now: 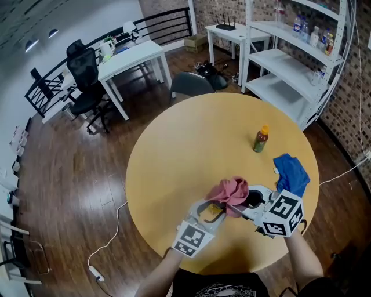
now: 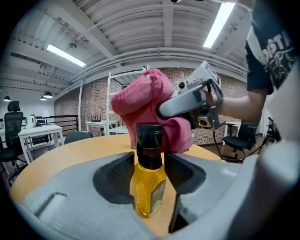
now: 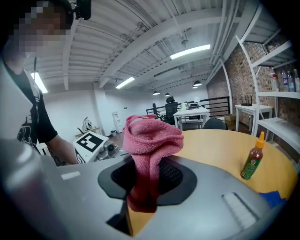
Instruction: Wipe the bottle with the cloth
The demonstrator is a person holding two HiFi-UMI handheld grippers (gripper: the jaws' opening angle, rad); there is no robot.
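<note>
Currently, the bottle point(image 2: 149, 186) is gripped upright in the left gripper point(image 2: 149, 165), the cloth point(image 3: 153, 136) is clamped in the right gripper point(image 3: 146, 179) just beyond the cap, and by hard rubbing the bottle could be twisted loose.

This is an office-style workroom. From the round desk point(image 1: 191, 139), a white desk point(image 1: 130, 58) with black office chairs point(image 1: 84, 72) stands at ten o'clock, and white metal shelving point(image 1: 290, 64) holding bottles stands at two. At twelve o'clock a router point(image 1: 226, 26) sits on a small white table point(image 1: 240, 35) against a brick wall point(image 1: 211, 10), over a dark wood floor point(image 1: 75, 174).
</note>
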